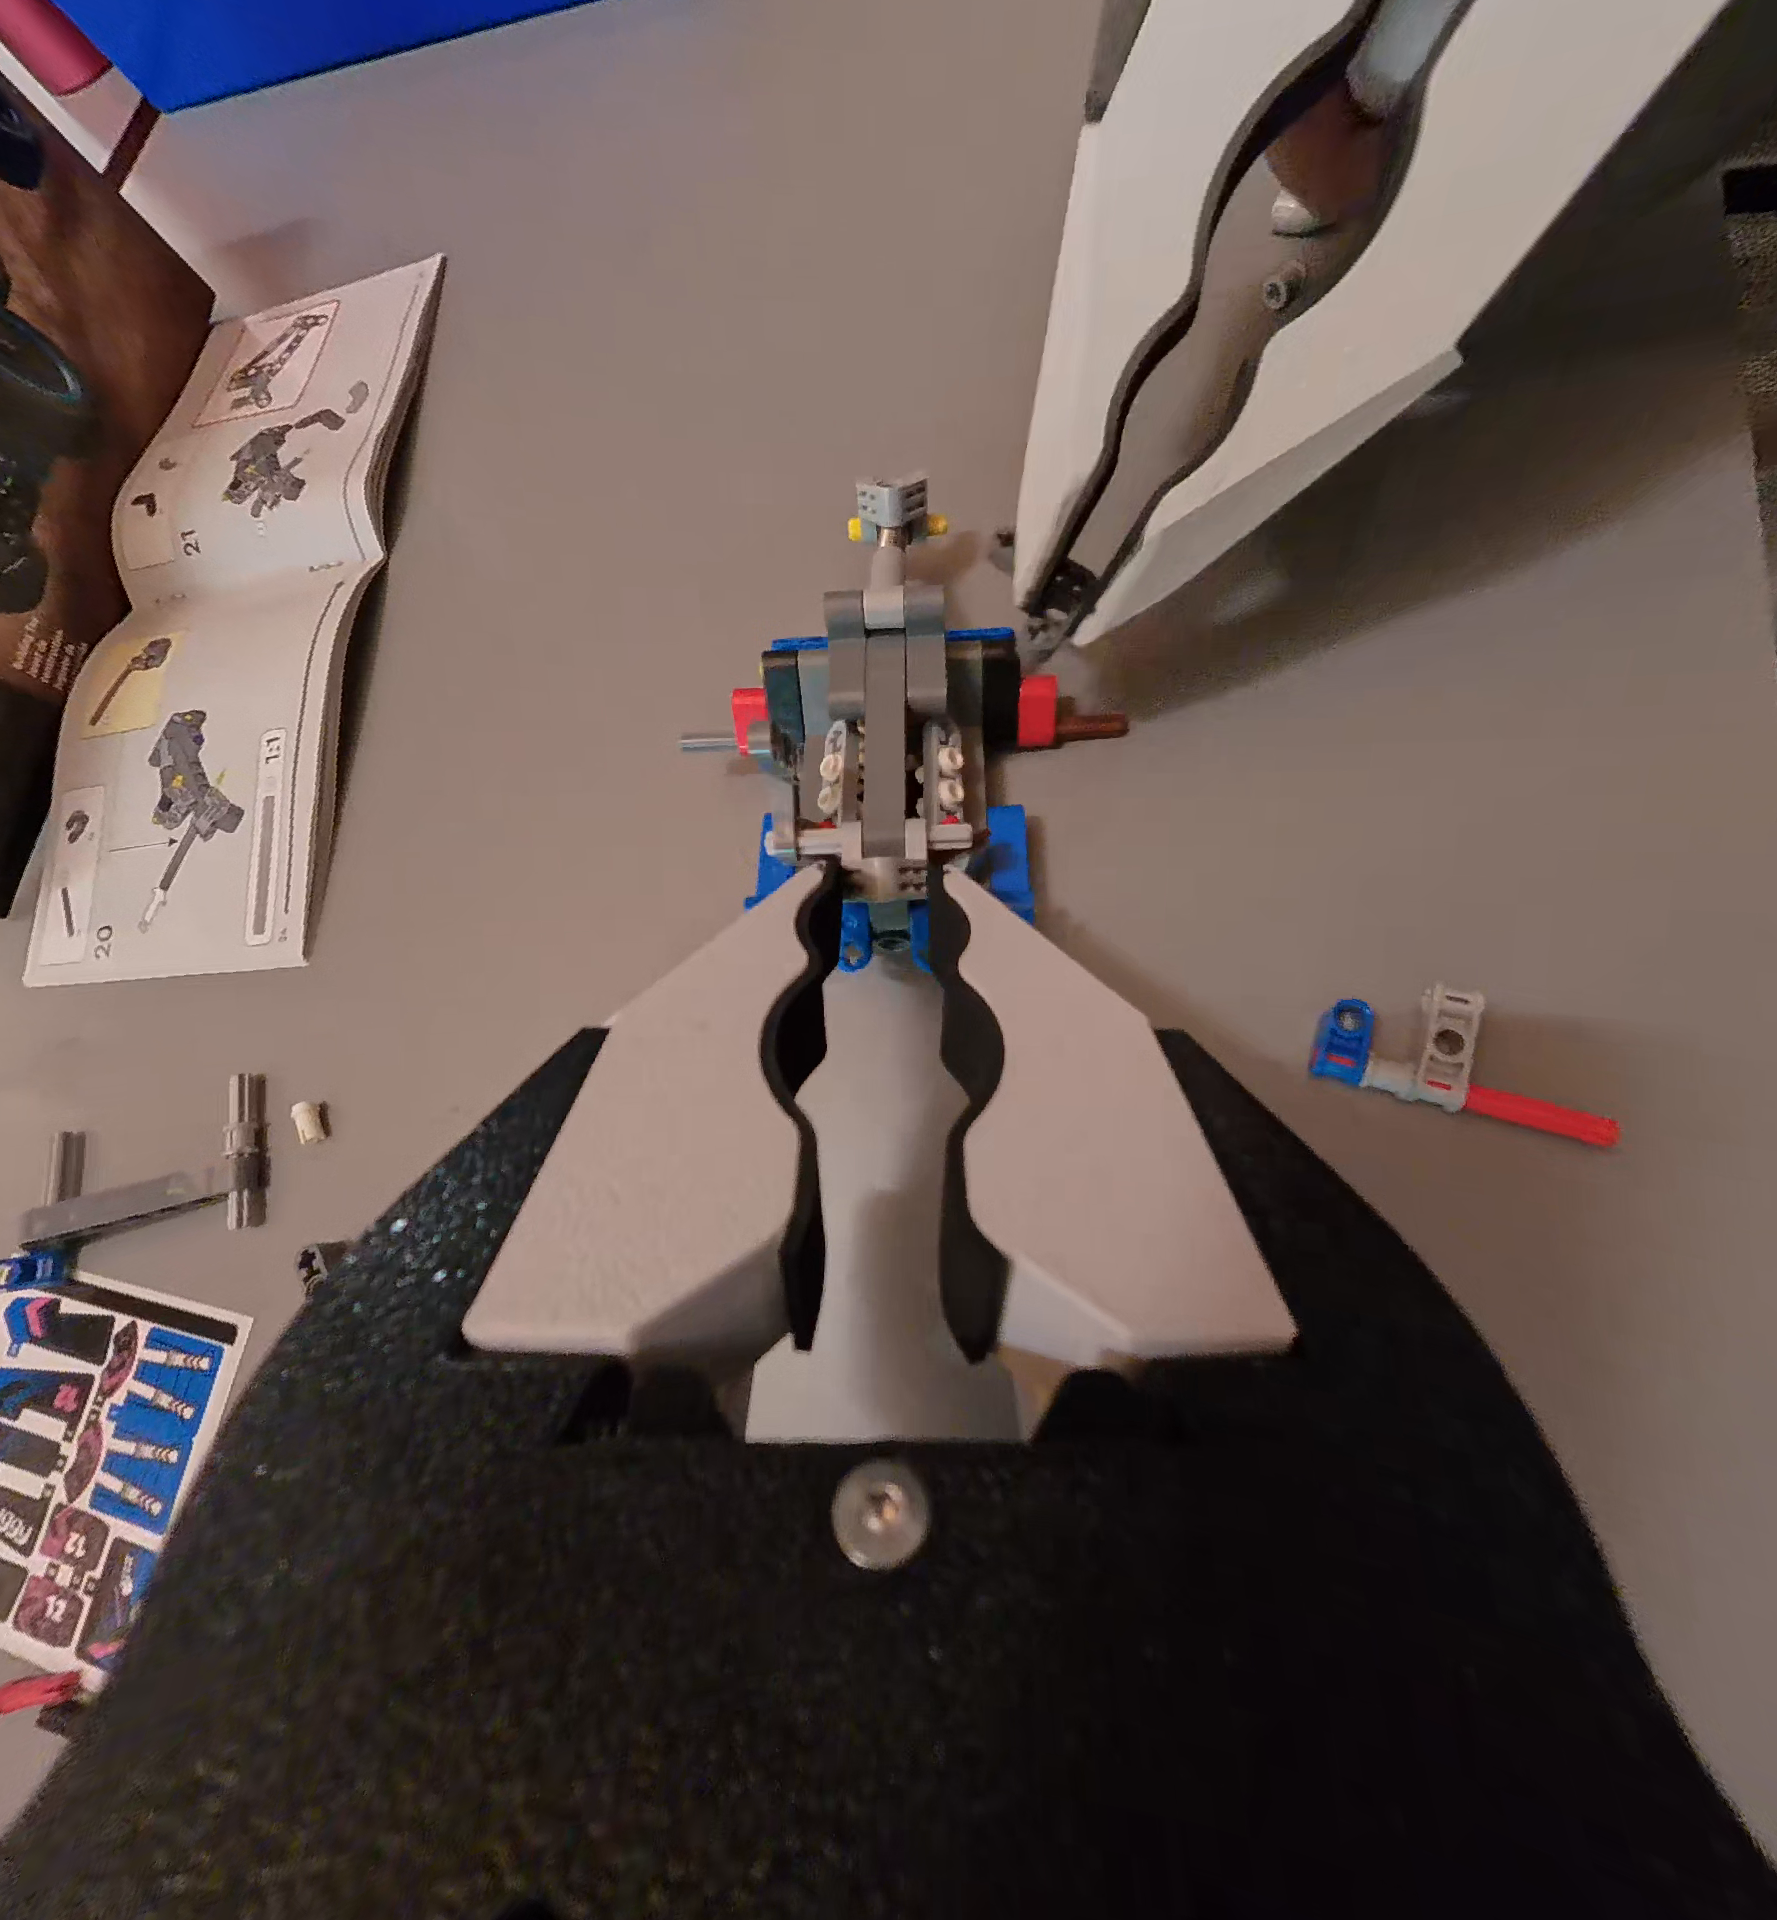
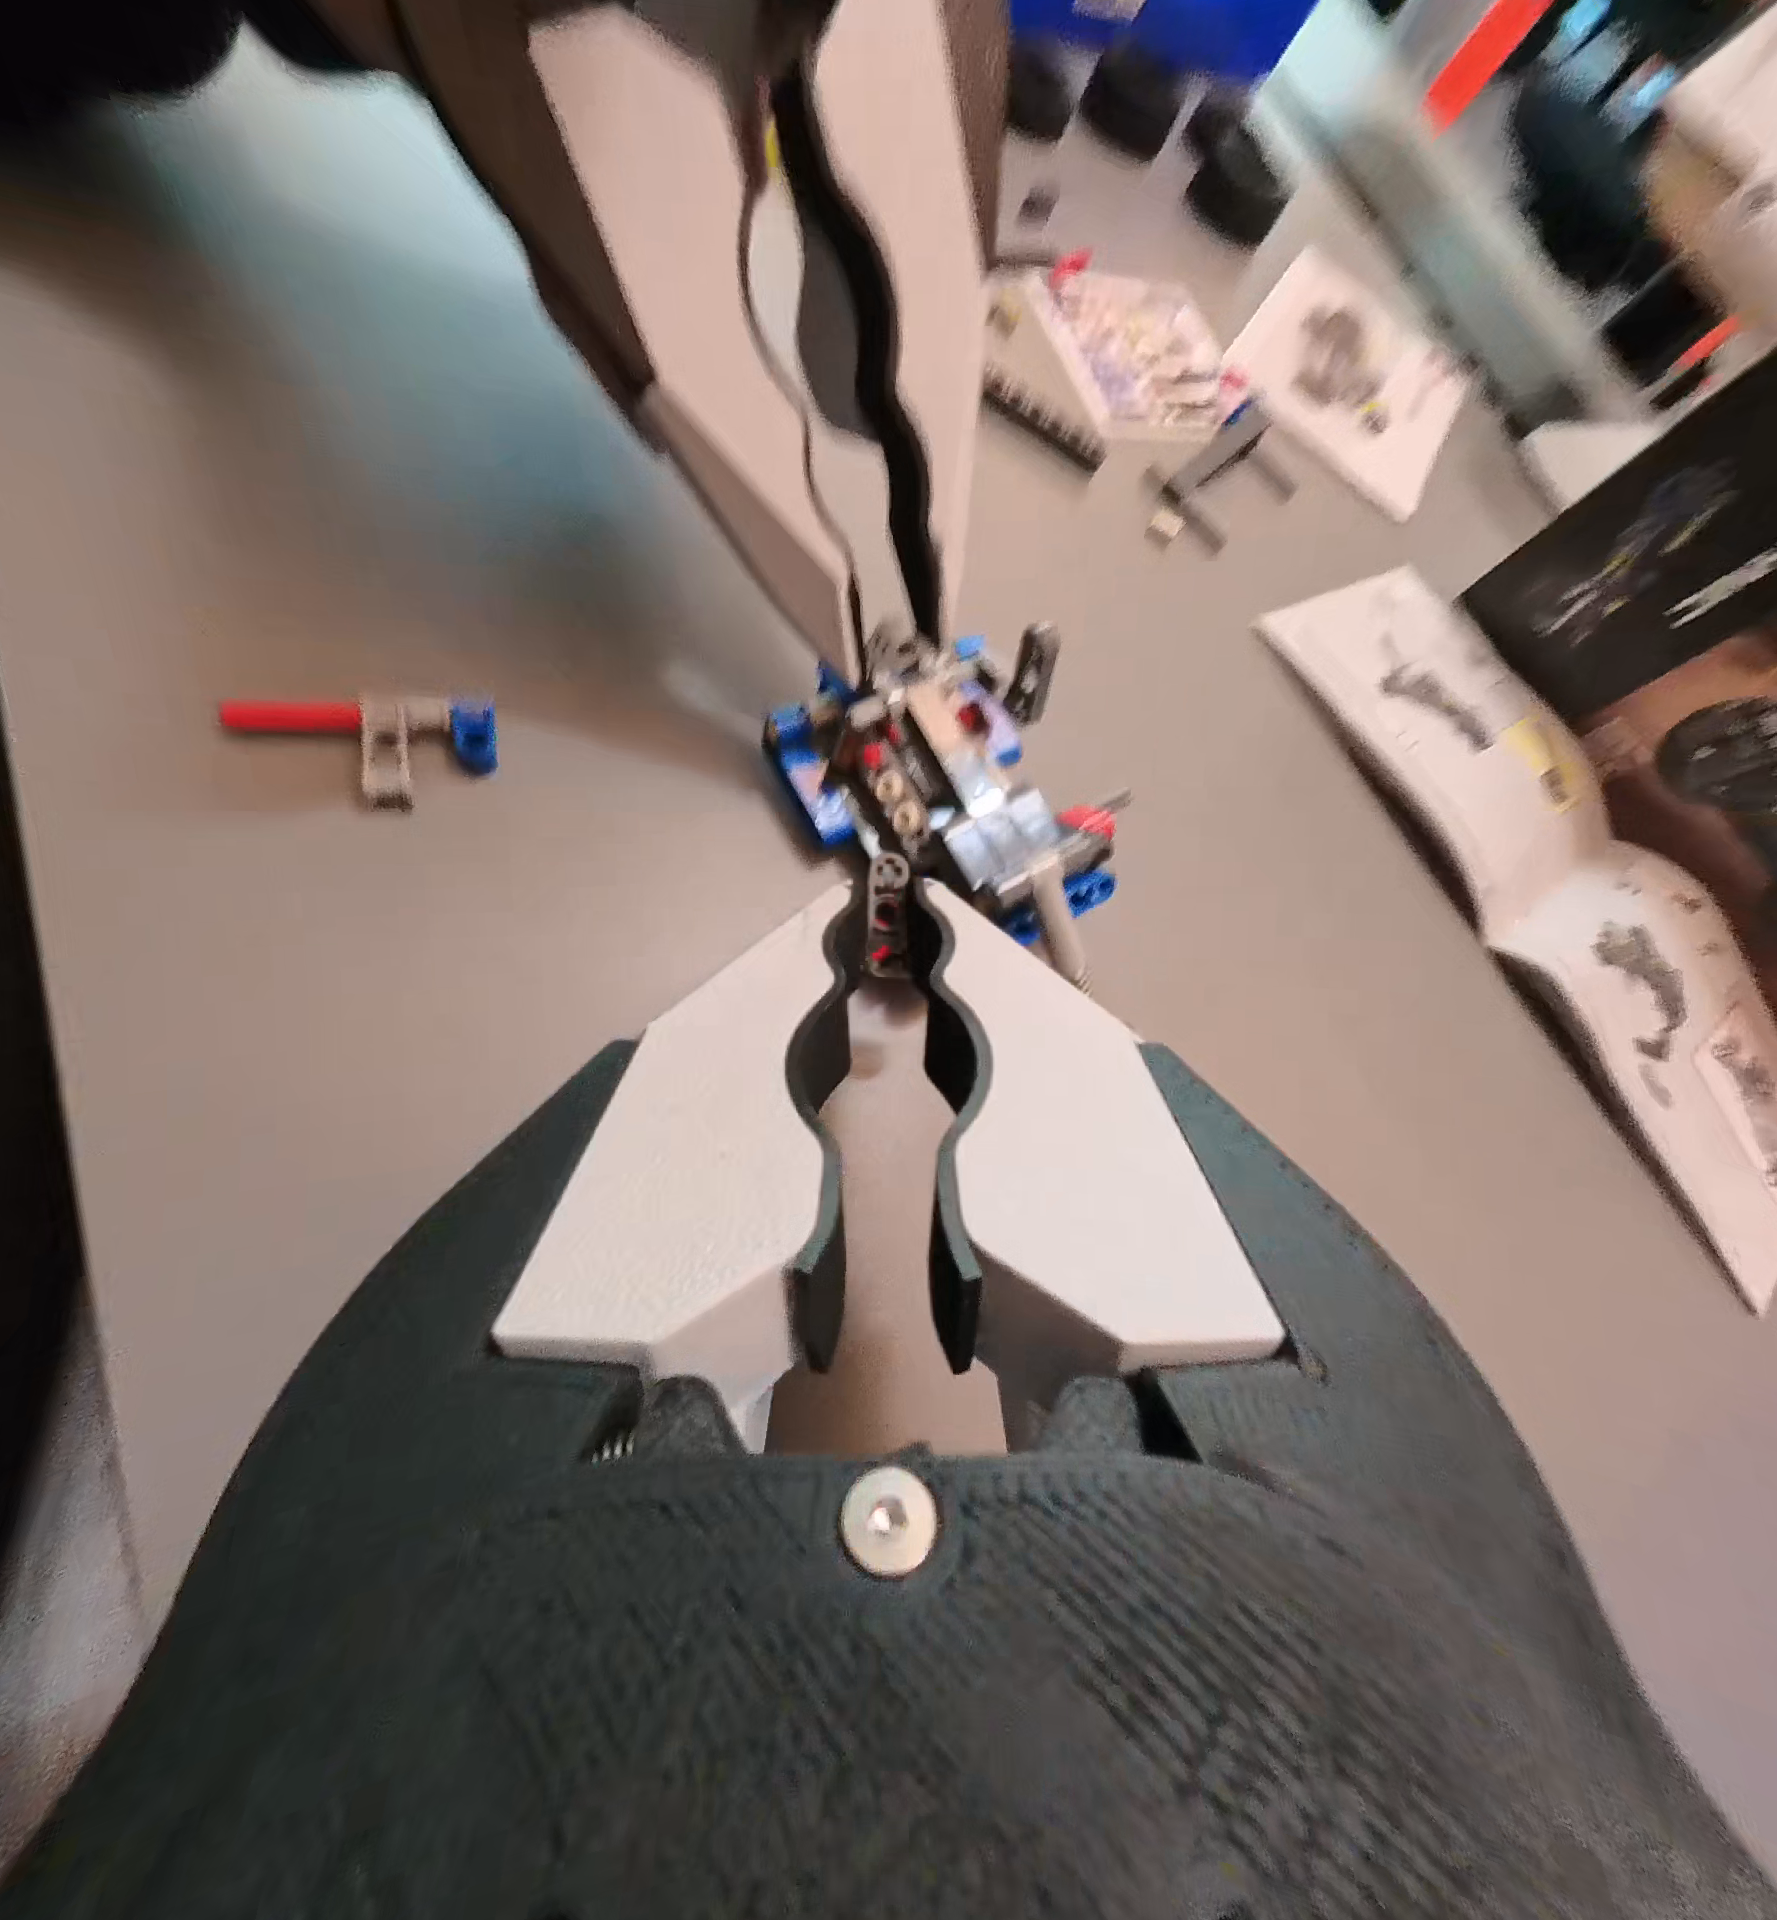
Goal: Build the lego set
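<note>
**On a grey table: two hand-held grippers at a brick model**

Straight ahead of the left gripper (image 1: 882,881) sits the brick model (image 1: 889,717), grey, black and blue with red pieces at its sides, standing on the table (image 1: 572,416). The left gripper's two fingertips are clenched on the model's near end, one on each side of a small grey block there; the dark pads (image 1: 809,914) press against it. A grey rod with a yellow-tipped grey block sticks out of the model's far end.

The right gripper (image 2: 889,914) comes in from the model's far right as the left view shows it. It grips a small dark beam (image 2: 886,925) with red dots, standing upright between its fingertips, pads tight on both sides. The beam's top end is just beside the model's edge; whether it touches cannot be told, the right view is blurred.

To the right of the left gripper, well apart, lies a small piece (image 1: 1435,1070): a red rod through a grey connector with a blue end. To its left lie loose grey rods (image 1: 245,1148) and a tiny white bush (image 1: 309,1122), and nearer the camera a sticker sheet (image 1: 63,1455). Farther left and ahead lies an open instruction booklet (image 1: 240,623), and beyond it a dark box (image 1: 22,416) with a printed vehicle.
</note>
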Motion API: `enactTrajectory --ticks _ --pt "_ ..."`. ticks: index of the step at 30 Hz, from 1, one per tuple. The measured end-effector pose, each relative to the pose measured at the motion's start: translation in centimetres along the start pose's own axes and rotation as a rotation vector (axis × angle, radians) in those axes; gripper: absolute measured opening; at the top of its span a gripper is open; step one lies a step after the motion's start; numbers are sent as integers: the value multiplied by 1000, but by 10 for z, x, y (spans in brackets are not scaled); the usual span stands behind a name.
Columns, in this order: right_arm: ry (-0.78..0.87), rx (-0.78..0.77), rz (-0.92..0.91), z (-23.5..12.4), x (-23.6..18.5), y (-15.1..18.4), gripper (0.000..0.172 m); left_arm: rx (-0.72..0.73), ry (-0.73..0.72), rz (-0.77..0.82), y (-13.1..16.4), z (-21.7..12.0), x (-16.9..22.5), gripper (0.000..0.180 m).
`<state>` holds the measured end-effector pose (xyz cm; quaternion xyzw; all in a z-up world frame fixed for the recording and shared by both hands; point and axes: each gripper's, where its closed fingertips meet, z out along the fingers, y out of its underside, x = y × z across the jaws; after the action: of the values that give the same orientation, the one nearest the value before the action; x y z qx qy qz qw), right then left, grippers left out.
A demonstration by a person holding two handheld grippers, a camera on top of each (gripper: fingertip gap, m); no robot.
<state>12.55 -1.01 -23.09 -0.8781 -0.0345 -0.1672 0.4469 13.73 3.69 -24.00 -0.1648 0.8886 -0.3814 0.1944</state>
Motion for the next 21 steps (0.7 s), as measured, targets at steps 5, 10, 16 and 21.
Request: enactTrajectory --ticks 5,10,16,21 --pt "179 45 -71 8 3 -14 4 24 -13 -67 -2 2 0 12" --pt "337 23 -206 14 4 -15 4 33 -28 -161 -9 5 1 12" --pt "489 -26 -423 17 7 -13 4 18 -14 -293 -13 13 0 12" --pt "474 -44 -461 20 7 -10 4 5 5 -347 -12 16 -2 12"
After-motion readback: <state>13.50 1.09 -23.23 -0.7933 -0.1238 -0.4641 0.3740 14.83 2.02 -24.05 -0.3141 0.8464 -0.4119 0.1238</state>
